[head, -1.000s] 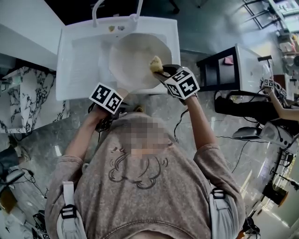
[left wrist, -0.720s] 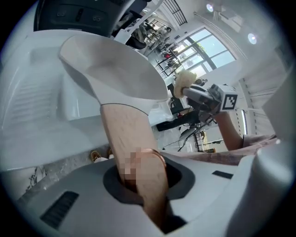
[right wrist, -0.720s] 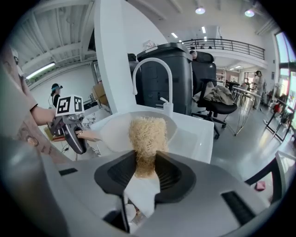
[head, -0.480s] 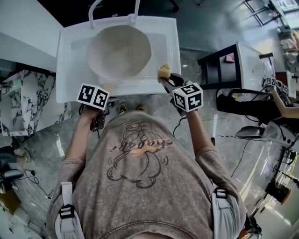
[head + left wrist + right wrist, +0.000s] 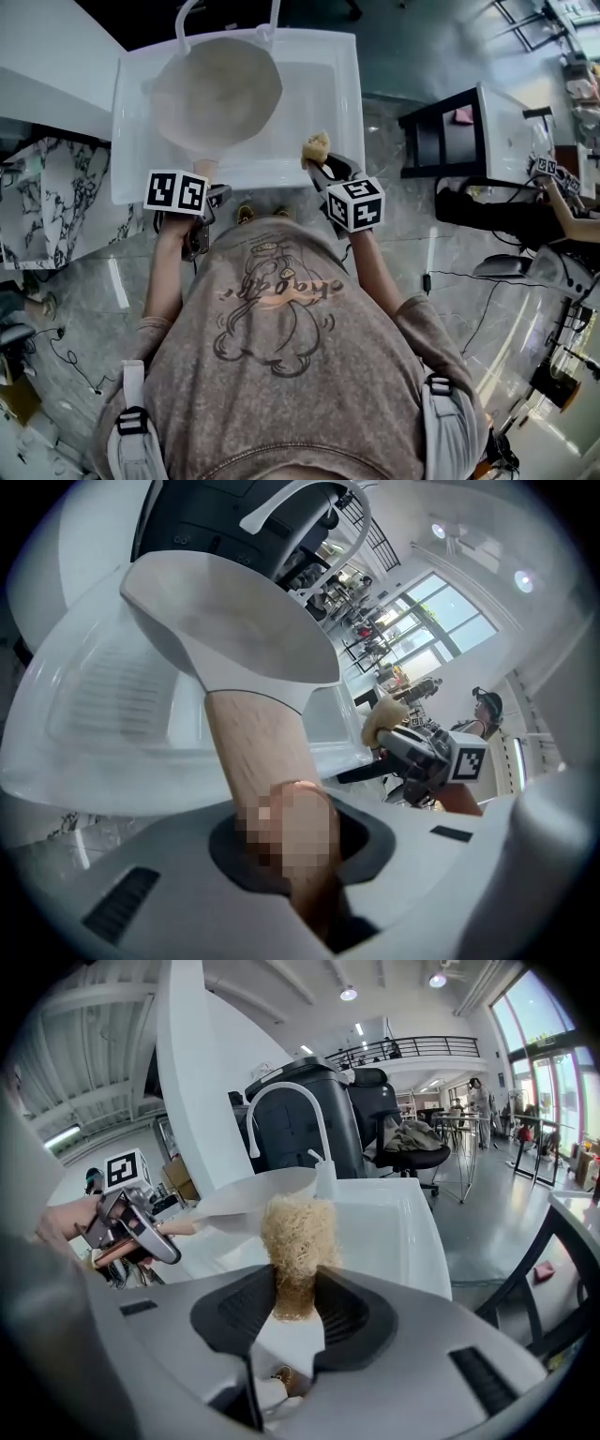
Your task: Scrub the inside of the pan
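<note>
Above sink (image 5: 330,89): right gripper (image 5: 298,1305) around scrubber (image 5: 298,1232)

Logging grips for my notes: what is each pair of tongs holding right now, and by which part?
Left tongs clamp the pan by its wooden handle. Right tongs pinch the fibrous scrubber by its lower end.

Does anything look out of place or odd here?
The scrubber, clamped in the right hand-held gripper, hangs over the sink's front rim, apart from the pan that the left hand-held gripper holds by its handle. Nothing looks spilled or damaged.
</note>
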Demonstrator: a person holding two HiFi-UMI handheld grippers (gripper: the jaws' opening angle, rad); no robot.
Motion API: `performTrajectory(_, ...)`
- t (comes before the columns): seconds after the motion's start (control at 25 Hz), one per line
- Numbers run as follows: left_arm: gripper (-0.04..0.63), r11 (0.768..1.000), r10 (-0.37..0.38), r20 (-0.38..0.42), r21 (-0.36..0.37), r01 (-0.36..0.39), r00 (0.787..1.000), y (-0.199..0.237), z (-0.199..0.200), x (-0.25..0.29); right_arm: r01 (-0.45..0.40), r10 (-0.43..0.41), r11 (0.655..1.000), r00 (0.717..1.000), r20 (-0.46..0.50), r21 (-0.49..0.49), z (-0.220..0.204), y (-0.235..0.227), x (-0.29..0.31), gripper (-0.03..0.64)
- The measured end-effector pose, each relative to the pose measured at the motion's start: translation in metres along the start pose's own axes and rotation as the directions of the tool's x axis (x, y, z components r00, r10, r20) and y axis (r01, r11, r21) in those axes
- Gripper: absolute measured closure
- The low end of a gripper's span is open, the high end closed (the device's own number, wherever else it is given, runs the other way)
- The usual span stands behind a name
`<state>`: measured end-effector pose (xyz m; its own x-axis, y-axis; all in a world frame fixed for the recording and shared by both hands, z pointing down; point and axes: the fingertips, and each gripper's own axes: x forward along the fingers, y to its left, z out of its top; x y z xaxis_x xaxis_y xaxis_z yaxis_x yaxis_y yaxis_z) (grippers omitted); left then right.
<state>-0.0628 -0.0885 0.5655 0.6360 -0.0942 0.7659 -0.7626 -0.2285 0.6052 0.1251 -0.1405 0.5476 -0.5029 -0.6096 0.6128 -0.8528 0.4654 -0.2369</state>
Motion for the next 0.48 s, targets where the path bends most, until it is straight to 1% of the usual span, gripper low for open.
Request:
performTrajectory(0.2,0.531,1.0,0.019,0.04,-0.021,-0.018,0.999,0.002,0.0,-0.009,-0.009,0.009,1.0,1.0,-0.015,0.011,-0.004,0.003,0.008,0.474)
performTrajectory(0.48,0.531,0.999,0.022,0.061,-0.034,-0.02,0.998,0.008,0.005,-0.013,0.002,-0.001,1.0,1.0,-0.011,0.026,0.001,0.0,0.015,0.474)
